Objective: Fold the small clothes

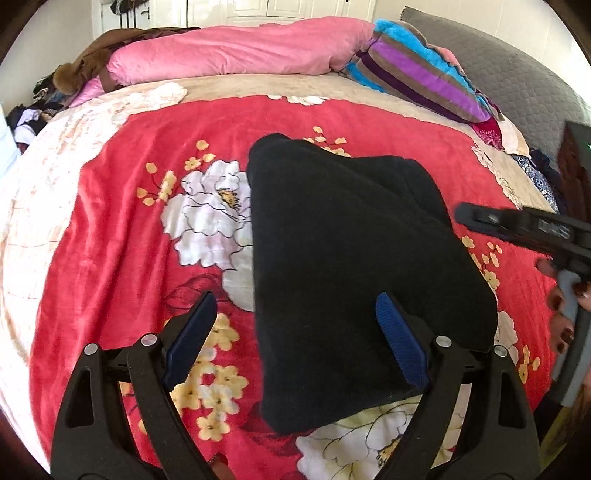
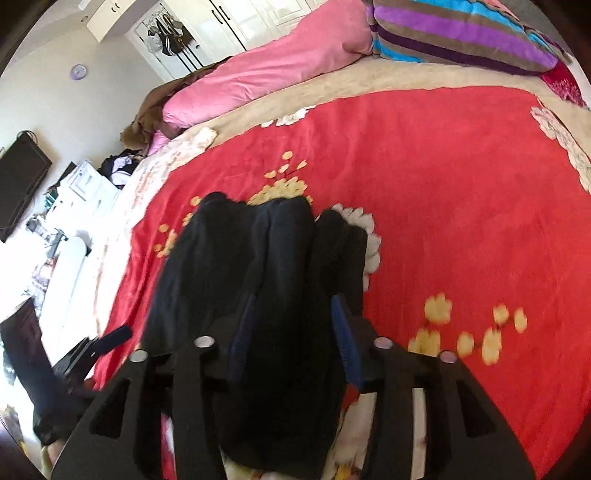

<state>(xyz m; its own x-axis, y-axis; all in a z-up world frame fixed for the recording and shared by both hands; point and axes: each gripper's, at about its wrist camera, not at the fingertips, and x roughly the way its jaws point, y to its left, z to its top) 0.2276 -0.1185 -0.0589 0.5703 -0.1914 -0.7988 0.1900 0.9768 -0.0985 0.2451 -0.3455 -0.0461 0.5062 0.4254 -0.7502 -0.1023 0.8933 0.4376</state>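
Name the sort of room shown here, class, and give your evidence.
Most likely a home bedroom: a bed under a red floral blanket, a pink pillow at its far edge, and white wardrobe doors behind.

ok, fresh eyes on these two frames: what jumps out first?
The black garment lies in a dark heap mid-frame on the red floral blanket. The left gripper hangs over its near edge with jaws wide apart. In the right wrist view the cloth fills the gap between the right gripper's jaws.

Your black garment (image 1: 354, 266) is matt, fleecy cloth on the plush red floral blanket (image 1: 110, 229); your left tongs (image 1: 295, 343) carry ribbed blue pads (image 1: 400, 343) on matt black plastic.
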